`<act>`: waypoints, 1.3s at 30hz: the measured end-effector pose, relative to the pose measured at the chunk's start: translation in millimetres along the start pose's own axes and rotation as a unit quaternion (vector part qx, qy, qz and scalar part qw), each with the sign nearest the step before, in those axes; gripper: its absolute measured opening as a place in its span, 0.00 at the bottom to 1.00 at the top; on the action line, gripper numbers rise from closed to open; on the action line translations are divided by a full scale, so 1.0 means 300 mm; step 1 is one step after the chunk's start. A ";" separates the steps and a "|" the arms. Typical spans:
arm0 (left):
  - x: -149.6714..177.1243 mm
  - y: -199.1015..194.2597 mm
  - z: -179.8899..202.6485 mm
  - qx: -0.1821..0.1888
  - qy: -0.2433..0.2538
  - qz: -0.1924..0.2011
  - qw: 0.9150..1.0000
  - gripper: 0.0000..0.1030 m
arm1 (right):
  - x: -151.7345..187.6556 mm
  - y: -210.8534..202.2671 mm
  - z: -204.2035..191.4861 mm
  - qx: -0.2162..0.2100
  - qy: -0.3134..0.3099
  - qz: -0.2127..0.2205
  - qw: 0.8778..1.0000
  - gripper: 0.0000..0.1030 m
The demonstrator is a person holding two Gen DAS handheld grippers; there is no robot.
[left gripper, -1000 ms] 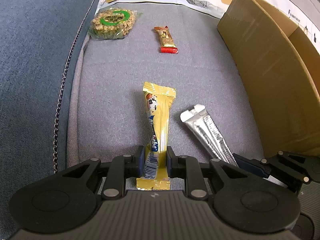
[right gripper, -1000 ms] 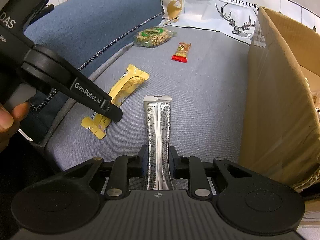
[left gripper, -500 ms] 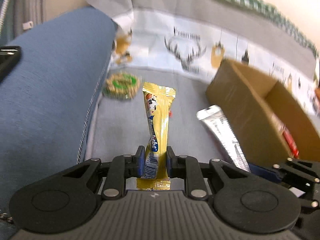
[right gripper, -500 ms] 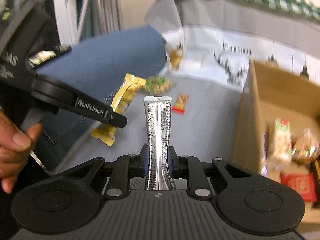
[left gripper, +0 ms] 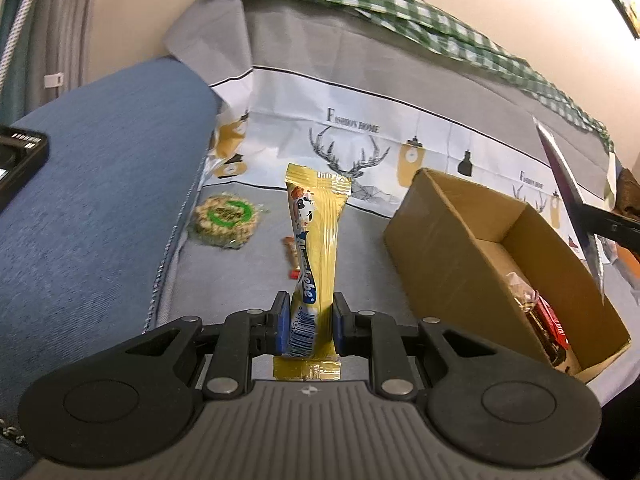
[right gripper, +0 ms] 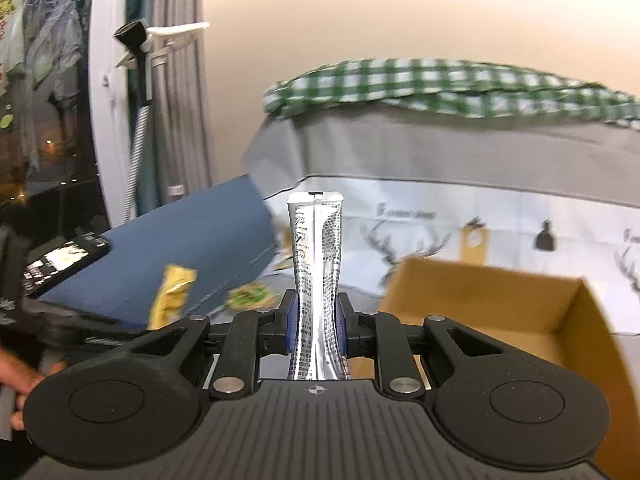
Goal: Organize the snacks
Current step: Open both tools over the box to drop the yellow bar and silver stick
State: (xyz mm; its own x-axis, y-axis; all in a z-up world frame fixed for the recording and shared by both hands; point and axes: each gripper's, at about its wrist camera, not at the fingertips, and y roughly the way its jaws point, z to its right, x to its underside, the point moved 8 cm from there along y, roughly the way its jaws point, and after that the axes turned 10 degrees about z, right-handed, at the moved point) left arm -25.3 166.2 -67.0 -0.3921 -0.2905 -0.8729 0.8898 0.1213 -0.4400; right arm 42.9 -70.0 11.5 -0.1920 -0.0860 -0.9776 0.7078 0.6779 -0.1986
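Grey sofa seat (left gripper: 248,276) beneath me; my left gripper (left gripper: 307,322) pinches a yellow snack bar (left gripper: 316,248), hiding a small red-tipped bar (left gripper: 291,254). My right gripper (right gripper: 316,328) clamps a silver foil stick (right gripper: 316,264) near the blurred, cut-off cardboard box (right gripper: 492,300).

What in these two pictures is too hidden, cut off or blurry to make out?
- Small orange bar, left view: mostly hidden behind the yellow snack.
- Box contents, left view: its near wall hides all but a few packets.
- Box inside, right view: nothing visible, hidden by its walls and the tool.
- Round nut snack, right view: motion-blurred.
- Silver packet: print too small to read.
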 end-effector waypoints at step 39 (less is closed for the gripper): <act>-0.096 0.196 0.803 0.198 0.099 0.063 0.973 0.47 | 0.106 -0.084 0.432 0.211 0.072 -0.012 0.975 0.67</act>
State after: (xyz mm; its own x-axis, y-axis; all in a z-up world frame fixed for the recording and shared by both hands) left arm 94.5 -46.8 -17.0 -0.2758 -0.1043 -0.9555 0.9387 -0.2432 -0.2444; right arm 107.0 -184.4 -23.7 -0.2845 0.0263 -0.9583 0.9127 0.3132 -0.2624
